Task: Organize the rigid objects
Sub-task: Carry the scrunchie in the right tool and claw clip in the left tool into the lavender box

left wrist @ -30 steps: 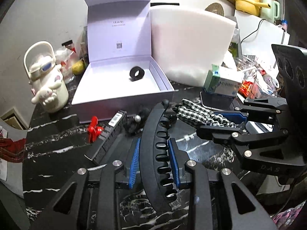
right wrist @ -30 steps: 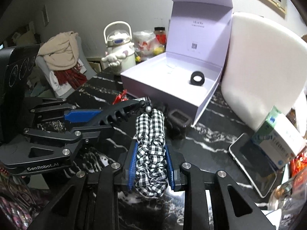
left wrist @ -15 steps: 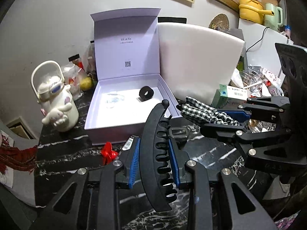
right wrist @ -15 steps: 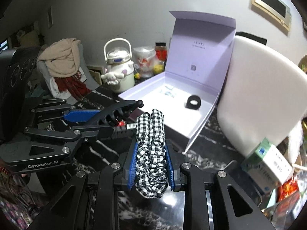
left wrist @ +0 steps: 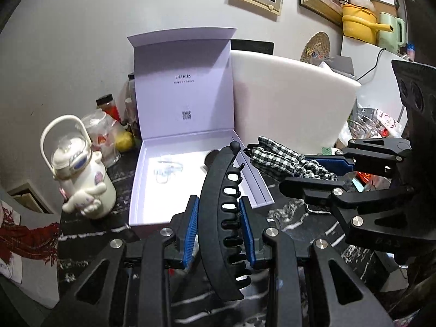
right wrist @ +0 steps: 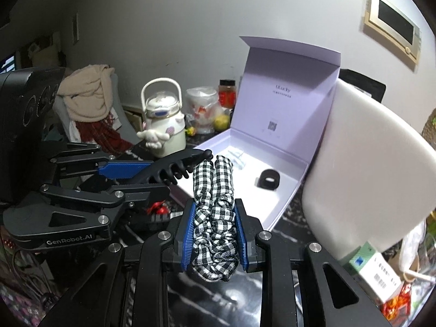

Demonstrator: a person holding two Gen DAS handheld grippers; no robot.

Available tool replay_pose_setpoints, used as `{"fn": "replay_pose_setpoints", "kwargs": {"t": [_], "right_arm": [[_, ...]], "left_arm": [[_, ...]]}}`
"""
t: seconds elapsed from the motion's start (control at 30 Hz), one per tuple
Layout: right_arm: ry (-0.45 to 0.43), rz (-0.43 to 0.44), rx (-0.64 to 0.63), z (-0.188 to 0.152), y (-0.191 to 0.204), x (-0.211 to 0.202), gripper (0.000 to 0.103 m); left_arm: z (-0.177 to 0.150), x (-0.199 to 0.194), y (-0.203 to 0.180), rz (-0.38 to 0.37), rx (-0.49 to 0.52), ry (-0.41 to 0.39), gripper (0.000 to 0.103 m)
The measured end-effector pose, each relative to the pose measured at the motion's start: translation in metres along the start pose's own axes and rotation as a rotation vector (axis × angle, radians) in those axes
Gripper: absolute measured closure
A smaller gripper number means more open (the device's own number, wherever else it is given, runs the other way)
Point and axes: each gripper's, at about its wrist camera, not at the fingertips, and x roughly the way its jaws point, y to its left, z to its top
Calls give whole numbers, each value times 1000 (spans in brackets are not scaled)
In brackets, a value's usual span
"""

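Between left claw [left wrist: 219,233] pads: black hair clip [left wrist: 222,218].

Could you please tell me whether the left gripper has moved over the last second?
Yes. The left gripper, shut on the black hair clip, has risen and advanced toward the open lilac box, whose front edge has dropped lower in its view.

A black marble table [left wrist: 294,215] with white veins carries an open lilac box [right wrist: 275,212], a white kettle-shaped bottle [left wrist: 81,182] to its left, a white board [right wrist: 368,174] leaning at its right, and a small green-and-white carton [right wrist: 373,269] near the edge.
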Motion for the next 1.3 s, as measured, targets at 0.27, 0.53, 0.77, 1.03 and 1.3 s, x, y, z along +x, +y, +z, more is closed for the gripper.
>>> {"fn": "replay_pose_setpoints", "kwargs": {"t": [0.27, 0.53, 0.77, 1.03, 1.3], "right_arm": [[-38, -6, -33, 29, -11, 10, 77], [-81, -19, -70, 58, -23, 24, 77], [-98, -31, -60, 76, -39, 45, 77], [-123, -45, -45, 93, -50, 64, 77], [-131, -61, 5, 102, -62, 88, 77]], "left_arm": [[24, 13, 14, 16, -2, -27, 74], [51, 29, 30, 51, -4, -56, 74], [74, 47, 40, 66, 20, -72, 74], [97, 64, 54, 79, 34, -88, 74], [106, 90, 69, 81, 10, -81, 74]]}}
